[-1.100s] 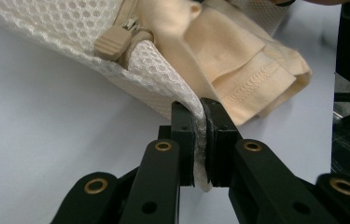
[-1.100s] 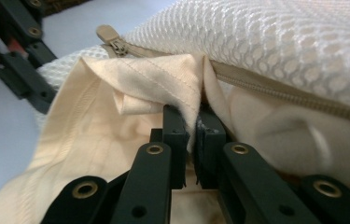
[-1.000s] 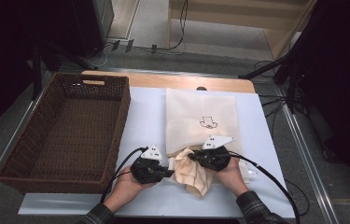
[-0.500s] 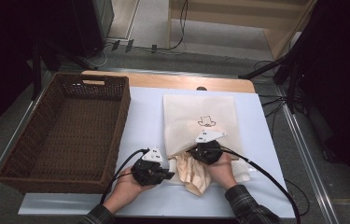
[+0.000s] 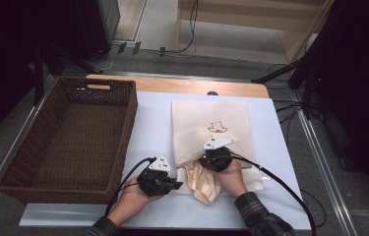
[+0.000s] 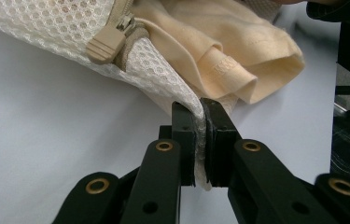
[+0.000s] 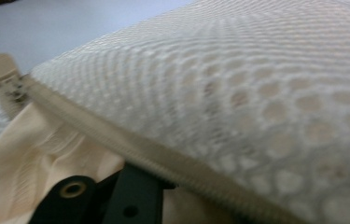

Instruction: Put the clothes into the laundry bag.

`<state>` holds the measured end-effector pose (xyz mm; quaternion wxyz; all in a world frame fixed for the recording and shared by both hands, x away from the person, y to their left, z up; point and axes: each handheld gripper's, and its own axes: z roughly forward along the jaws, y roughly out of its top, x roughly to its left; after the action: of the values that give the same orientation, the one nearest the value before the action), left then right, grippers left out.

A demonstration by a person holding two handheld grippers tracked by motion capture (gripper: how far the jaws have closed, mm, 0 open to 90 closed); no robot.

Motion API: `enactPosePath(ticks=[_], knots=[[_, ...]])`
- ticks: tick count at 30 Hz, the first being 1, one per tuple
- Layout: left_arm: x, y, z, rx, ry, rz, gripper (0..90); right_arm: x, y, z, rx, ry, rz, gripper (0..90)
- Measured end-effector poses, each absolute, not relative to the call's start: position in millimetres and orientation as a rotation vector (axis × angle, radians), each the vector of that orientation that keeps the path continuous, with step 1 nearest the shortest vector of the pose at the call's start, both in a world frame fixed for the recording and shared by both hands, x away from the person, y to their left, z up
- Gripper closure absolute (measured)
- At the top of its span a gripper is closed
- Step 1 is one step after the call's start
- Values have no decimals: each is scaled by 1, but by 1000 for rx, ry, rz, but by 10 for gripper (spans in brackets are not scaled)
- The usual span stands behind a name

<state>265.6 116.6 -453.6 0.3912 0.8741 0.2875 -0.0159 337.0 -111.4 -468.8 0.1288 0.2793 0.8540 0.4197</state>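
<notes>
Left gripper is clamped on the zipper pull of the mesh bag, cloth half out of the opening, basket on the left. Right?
Not quite. The left gripper is clamped on the mesh bag fabric edge, not the zipper pull, which sits free up and to the left in the left gripper view. The cloth does hang from the opening, and the basket is on the left.

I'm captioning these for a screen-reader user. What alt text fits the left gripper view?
A black gripper pinches the edge of a white mesh laundry bag on a pale table. A beige zipper pull sits at the bag's opening, and a folded cream cloth sticks out of it.
</notes>
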Motion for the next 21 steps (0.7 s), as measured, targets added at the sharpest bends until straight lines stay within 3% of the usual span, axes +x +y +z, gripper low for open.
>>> enactPosePath(ticks=[5, 21], knots=[[266, 117, -454, 2223, 726, -35, 847, 326, -115, -462, 760, 2535, 1204, 651], [266, 117, -455, 2230, 734, -33, 846, 289, -151, -451, 771, 2654, 1277, 384]])
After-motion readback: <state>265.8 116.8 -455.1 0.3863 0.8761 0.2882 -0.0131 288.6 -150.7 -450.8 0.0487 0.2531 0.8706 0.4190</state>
